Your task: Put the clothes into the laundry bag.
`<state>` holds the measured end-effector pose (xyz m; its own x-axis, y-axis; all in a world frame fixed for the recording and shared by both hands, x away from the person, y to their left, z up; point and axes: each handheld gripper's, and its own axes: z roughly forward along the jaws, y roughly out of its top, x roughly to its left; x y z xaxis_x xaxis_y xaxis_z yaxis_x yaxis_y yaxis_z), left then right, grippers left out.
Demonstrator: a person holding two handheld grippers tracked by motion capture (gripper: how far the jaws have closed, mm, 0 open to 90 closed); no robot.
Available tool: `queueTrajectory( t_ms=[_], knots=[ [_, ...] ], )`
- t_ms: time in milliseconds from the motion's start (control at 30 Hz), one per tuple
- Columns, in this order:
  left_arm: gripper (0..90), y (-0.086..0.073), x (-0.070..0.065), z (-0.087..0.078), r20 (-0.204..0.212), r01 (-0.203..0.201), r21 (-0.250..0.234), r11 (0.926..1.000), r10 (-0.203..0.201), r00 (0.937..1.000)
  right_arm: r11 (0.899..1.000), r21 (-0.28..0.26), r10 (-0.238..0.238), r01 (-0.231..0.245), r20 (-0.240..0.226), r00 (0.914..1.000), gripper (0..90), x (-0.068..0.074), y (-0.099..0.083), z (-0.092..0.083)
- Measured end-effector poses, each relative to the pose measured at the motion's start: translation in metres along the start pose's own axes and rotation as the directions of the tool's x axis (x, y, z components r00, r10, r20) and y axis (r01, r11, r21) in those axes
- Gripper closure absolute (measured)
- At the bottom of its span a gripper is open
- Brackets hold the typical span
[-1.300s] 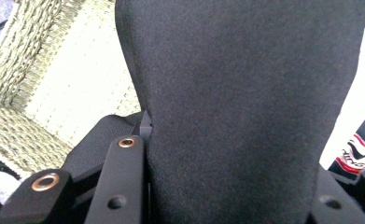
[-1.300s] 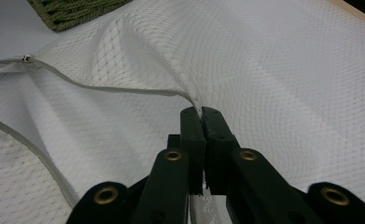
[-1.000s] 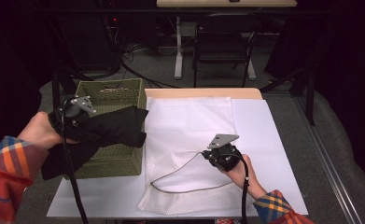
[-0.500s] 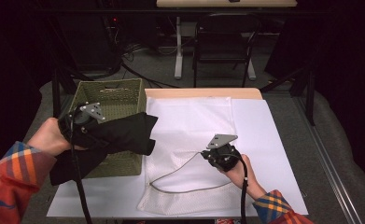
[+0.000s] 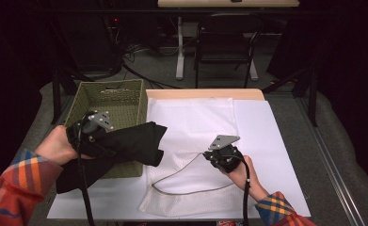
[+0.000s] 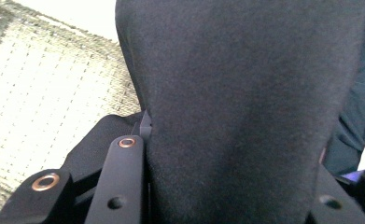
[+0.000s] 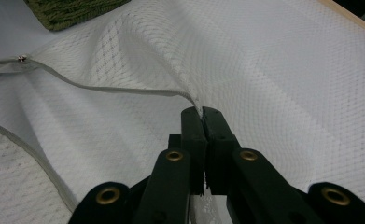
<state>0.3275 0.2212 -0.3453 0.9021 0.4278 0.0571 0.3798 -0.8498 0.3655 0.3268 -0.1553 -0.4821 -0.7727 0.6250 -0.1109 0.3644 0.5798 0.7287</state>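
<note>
At centre-left of the high view the left gripper (image 5: 107, 141) grips a black garment (image 5: 125, 146) beside the basket (image 5: 111, 96) — the right gripper (image 5: 214, 157), clamped on the mesh bag (image 5: 196, 122) rim, should lift it — widening the mouth before insertion.

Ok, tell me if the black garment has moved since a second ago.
Yes. The black garment, clamped in the left tool, has shifted right across the green basket, its end now past the basket's right rim, nearer the white mesh bag.
</note>
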Motion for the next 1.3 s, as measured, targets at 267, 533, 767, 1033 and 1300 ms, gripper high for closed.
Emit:
queueTrajectory(
  t_ms=[267, 533, 767, 1033, 1300],
  knots=[
    [63.2, 0.001, -0.007, 0.005, 0.031, -0.005, -0.009, 0.9999, 0.006, 0.9995, 1.000, -0.002, 0.001, -0.001, 0.006, 1.0000, 88.5, -0.001, 0.000, 0.000],
    [63.1, 0.003, -0.013, 0.014, 0.053, -0.019, -0.001, 0.9998, 0.019, 0.9984, 1.000, 0.001, 0.001, -0.001, 0.009, 1.0000, 88.6, 0.000, 0.000, 0.000],
    [63.1, 0.007, -0.017, 0.017, 0.072, -0.019, -0.012, 0.9997, 0.020, 0.9972, 1.000, 0.000, -0.003, 0.003, 0.018, 0.9998, 88.6, 0.000, 0.001, 0.000],
    [63.1, 0.011, -0.025, 0.026, 0.108, -0.028, -0.018, 0.9995, 0.029, 0.9937, 1.000, -0.002, 0.001, -0.001, 0.020, 0.9998, 88.6, 0.000, 0.001, -0.001],
    [63.1, 0.014, -0.029, 0.031, 0.148, -0.020, -0.033, 0.9993, 0.025, 0.9887, 1.000, -0.013, 0.000, 0.000, 0.029, 0.9996, 88.8, 0.001, 0.003, -0.001]
  ],
)
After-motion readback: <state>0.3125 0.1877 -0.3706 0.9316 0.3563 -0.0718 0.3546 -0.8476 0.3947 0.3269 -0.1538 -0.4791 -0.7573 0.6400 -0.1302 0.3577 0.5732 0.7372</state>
